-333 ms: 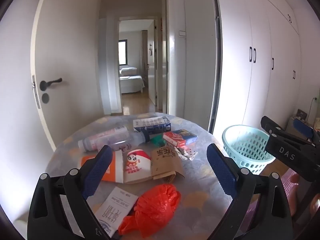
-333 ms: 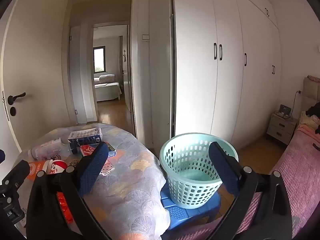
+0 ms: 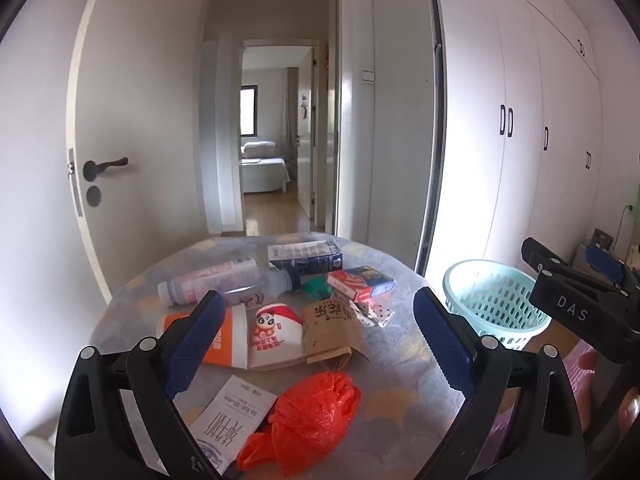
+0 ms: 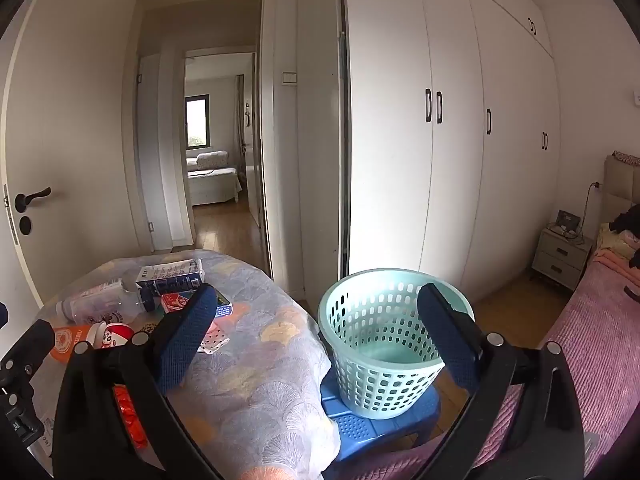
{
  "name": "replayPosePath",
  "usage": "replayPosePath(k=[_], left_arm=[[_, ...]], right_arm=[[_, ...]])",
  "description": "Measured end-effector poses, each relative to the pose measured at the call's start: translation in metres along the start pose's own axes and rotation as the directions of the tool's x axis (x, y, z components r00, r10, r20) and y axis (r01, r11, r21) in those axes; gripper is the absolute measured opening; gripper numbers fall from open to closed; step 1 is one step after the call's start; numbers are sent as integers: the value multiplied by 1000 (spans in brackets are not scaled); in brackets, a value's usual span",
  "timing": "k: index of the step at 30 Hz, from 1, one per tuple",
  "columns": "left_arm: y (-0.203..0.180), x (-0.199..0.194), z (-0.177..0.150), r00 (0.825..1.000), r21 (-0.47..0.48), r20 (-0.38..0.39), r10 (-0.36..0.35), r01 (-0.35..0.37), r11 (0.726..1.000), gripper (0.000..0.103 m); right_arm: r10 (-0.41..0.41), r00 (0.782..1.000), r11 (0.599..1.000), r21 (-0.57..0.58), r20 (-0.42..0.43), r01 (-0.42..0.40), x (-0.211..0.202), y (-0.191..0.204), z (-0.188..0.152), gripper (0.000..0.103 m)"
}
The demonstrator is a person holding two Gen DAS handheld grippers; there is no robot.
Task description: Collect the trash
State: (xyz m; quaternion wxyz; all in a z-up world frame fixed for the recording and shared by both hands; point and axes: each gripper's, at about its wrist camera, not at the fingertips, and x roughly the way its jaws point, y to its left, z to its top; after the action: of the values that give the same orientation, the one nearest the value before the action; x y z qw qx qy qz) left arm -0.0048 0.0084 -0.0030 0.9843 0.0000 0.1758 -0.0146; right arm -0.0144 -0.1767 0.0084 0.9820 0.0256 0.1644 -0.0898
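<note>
The round table (image 3: 400,396), covered by a pale patterned cloth, serves as the landmark. On it a crumpled orange plastic bag (image 3: 312,420) lies at the near edge, just beside a white printed paper slip (image 3: 236,412). Farther in are found an orange-and-white paper cup (image 3: 232,340) on its side, a brown paper sleeve (image 3: 328,328), a clear plastic bottle (image 3: 224,284), a dark blue carton (image 3: 306,256) and a red-and-blue card box (image 3: 360,282). To the table's right a mint-green perforated plastic basket (image 4: 384,340) is set on a blue plastic stool (image 4: 376,420) (nothing can be seen inside it). The left gripper (image 3: 316,352) is held above the table with its fingers spread wide, nothing between them. The right gripper (image 4: 316,344) is likewise spread and unloaded, off the table's right edge by the basket.
</note>
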Motion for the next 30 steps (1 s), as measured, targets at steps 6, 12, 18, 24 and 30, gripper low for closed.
replayPosePath(k=[6,12,18,24,30], left_arm=[[2,-4,2,1000,-15,4,-2,2,1000,92],[1,-5,2,1000,-7,11,8,-8,1000,92],[0,-7,2,1000,-7,10,10,-9,1000,92],[-2,-9,2,1000,-6,4,11,-11,1000,92],[2,-8,0,1000,-15,0,13,-13,1000,92]], right_arm=[[-2,1000,1000,-21,10,3,-3,3,0,96],[5,1000,1000,-28,7,-4,-5,7,-1,96],[6,1000,1000,-21,0,-6,-3,5,-2,96],[8,1000,1000,-11,-4,-8,-2,4,-2,96],[14,1000,1000,-4,-10,-14,-2,4,-4,96]])
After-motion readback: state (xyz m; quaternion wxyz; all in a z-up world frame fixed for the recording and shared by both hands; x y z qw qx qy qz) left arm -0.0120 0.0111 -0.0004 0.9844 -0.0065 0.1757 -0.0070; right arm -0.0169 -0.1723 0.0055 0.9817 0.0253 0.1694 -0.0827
